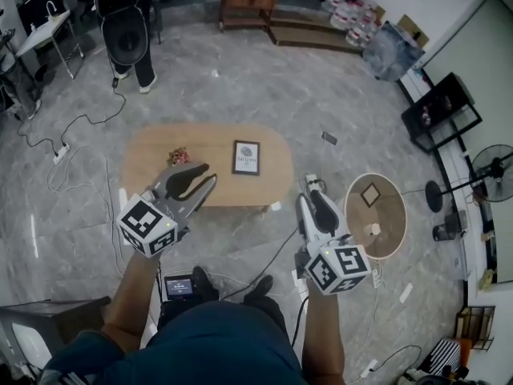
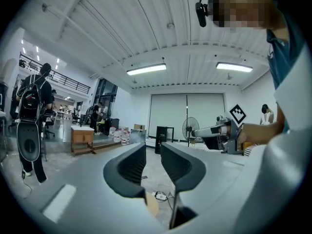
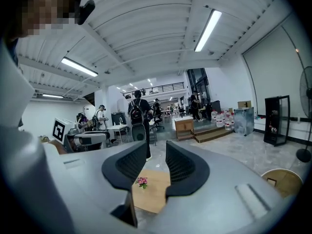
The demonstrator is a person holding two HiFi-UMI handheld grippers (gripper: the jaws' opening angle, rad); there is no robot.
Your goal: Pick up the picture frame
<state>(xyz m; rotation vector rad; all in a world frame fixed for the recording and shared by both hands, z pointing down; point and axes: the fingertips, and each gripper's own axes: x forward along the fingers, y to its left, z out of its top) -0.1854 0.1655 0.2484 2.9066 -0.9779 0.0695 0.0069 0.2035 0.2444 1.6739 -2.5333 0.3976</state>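
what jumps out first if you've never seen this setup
Two hand-held grippers with black-and-white marker cubes fill the foreground of the head view: the left gripper and the right gripper, both with fingers apart and nothing between them. Past them, a dark picture frame sits near the middle of an oval wooden table, with a small bunch of flowers to its left.

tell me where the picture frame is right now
In the head view the picture frame lies flat on the oval wooden table, right of its centre, with the small flower bunch to its left.
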